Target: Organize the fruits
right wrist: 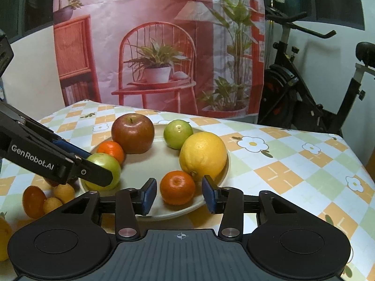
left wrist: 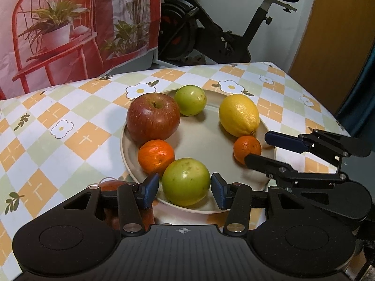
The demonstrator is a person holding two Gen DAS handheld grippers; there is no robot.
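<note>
- Currently six fruits sit on the plate (right wrist: 218, 175), ringed round its rim with the middle bare.
- Right wrist view, clock positions on the plate: red apple (right wrist: 132, 133) at 11, small green fruit (right wrist: 178, 134) at 1, lemon (right wrist: 203, 156) at 3, small orange (right wrist: 177, 187) at 6, large green fruit (right wrist: 106, 166) at 8, second orange (right wrist: 110, 150) at 10, touching the apple.
- Left gripper (left wrist: 185, 188): jaws spread to either side of the large green fruit. A thin gap shows at each pad, so no pinch as far as I can see.
- Right gripper (right wrist: 179, 193): jaws spread round the small orange at 6, clear gaps on both sides, nothing pinched. The orange rests on the plate, just beside the lemon.
- Judgement: both fruits look set down, or not yet picked up; the frames cannot separate the two.
- Left on the tablecloth (right wrist: 293, 164), off the plate at 8 to 9: two small yellow fruits (right wrist: 63, 192), a reddish-orange fruit (right wrist: 34, 201), and a yellow fruit (right wrist: 4, 238) cut by the frame edge.
- Estimate: well past halfway if the plate is the goal; about four loose pieces remain.
</note>
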